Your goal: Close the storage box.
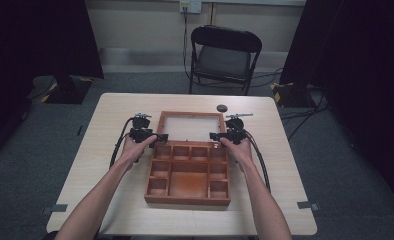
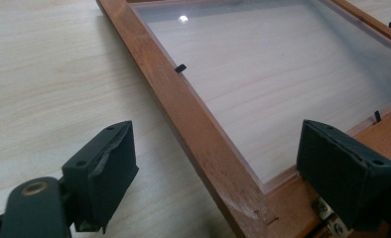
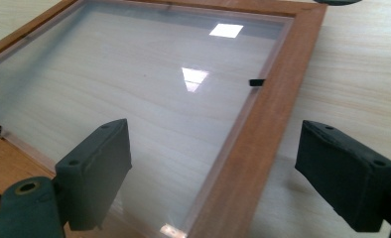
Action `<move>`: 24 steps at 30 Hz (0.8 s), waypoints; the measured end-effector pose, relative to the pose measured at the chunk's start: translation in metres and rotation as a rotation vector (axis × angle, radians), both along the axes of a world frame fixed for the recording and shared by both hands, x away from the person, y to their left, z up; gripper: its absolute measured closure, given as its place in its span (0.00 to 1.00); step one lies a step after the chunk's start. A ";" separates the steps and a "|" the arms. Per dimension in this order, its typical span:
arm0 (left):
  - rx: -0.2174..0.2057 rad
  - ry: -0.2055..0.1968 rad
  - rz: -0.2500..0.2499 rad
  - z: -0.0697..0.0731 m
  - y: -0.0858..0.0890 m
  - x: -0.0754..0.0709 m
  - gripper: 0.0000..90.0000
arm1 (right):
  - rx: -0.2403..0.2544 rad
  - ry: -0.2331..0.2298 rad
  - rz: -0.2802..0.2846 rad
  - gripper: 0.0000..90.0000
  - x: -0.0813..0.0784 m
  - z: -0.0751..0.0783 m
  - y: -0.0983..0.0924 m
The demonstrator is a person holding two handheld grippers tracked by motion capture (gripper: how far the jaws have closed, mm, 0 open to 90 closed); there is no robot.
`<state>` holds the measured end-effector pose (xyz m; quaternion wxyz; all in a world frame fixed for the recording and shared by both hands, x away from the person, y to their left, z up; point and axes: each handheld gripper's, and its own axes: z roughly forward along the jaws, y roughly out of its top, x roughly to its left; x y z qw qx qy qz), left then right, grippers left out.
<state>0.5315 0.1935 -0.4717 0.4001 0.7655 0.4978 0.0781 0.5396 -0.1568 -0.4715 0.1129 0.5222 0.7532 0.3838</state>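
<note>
Wooden box (image 1: 189, 174) lying open mid-desk (image 1: 95, 150), glazed lid (image 1: 191, 125) folded flat toward folding chair (image 1: 224, 57) on grey carpet; long axis running front to back. Left hand-held gripper (image 1: 161, 137) and right hand-held gripper (image 1: 214, 135) straddling lid's side rails, jaws apart, forearms converging.

A: That small dark round thing (image 1: 221, 108) on the pale wooden table (image 1: 110, 130), past the open wooden box's glass-paned lid (image 1: 191, 127), is way too tiny in the high view to tell what it is.

B: Yep. In the right gripper view it's cut off by the top edge too. And the lid's frame runs out of both gripper views, so its corners get chopped.

A: The person's forearms are cut off at the bottom as well.
</note>
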 end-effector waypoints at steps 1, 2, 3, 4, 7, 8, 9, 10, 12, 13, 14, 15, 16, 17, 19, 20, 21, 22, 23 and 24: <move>0.003 0.007 -0.005 0.000 0.000 0.001 0.16 | 0.013 0.014 -0.002 0.15 0.001 -0.001 0.001; -0.006 0.008 0.002 0.000 -0.002 0.001 0.16 | 0.030 0.026 -0.001 0.14 0.001 -0.002 0.002; -0.013 0.008 -0.001 -0.001 -0.003 0.000 0.16 | 0.040 0.035 -0.007 0.13 0.002 -0.003 0.003; -0.020 0.005 -0.001 -0.002 -0.004 0.000 0.17 | 0.049 0.040 -0.010 0.12 0.002 -0.003 0.003; -0.056 0.013 -0.006 -0.005 -0.007 0.001 0.17 | 0.071 0.048 -0.016 0.10 0.004 -0.006 0.003; -0.058 0.015 -0.009 -0.005 -0.008 0.002 0.16 | 0.078 0.052 -0.015 0.10 0.004 -0.007 0.002; -0.057 0.017 -0.012 -0.005 -0.008 0.002 0.16 | 0.081 0.058 -0.016 0.10 0.004 -0.007 0.002; -0.052 0.016 -0.014 -0.005 -0.008 0.002 0.15 | 0.082 0.059 -0.015 0.10 0.005 -0.007 0.002; -0.040 0.012 -0.023 -0.004 -0.008 0.003 0.15 | 0.105 0.066 -0.014 0.10 0.006 -0.009 0.001; -0.043 0.016 -0.022 -0.004 -0.008 0.004 0.15 | 0.116 0.071 -0.015 0.10 0.006 -0.010 0.001; -0.043 0.020 -0.020 -0.004 -0.008 0.004 0.15 | 0.126 0.077 -0.019 0.10 0.007 -0.011 0.002; -0.050 0.027 -0.021 -0.005 -0.009 0.004 0.14 | 0.127 0.076 -0.019 0.10 0.007 -0.011 0.002; -0.057 0.028 -0.022 -0.006 -0.009 0.004 0.14 | 0.129 0.080 -0.019 0.10 0.007 -0.011 0.003; -0.063 0.031 -0.026 -0.006 -0.009 0.005 0.14 | 0.130 0.085 -0.023 0.10 0.007 -0.011 0.003; -0.071 0.043 -0.020 -0.007 -0.009 0.006 0.13 | 0.123 0.089 -0.023 0.11 0.007 -0.010 0.003; -0.073 0.056 -0.018 -0.007 -0.009 0.006 0.13 | 0.123 0.089 -0.021 0.11 0.007 -0.010 0.003; -0.070 0.055 -0.015 -0.006 -0.009 0.006 0.13 | 0.122 0.089 -0.022 0.11 0.007 -0.010 0.003; -0.071 0.054 -0.016 -0.007 -0.009 0.006 0.13 | 0.122 0.088 -0.021 0.11 0.007 -0.010 0.003; -0.080 0.063 -0.015 -0.007 -0.009 0.006 0.13 | 0.120 0.085 -0.020 0.11 0.007 -0.010 0.003; -0.086 0.066 -0.016 -0.008 -0.009 0.007 0.13 | 0.119 0.083 -0.020 0.11 0.007 -0.010 0.003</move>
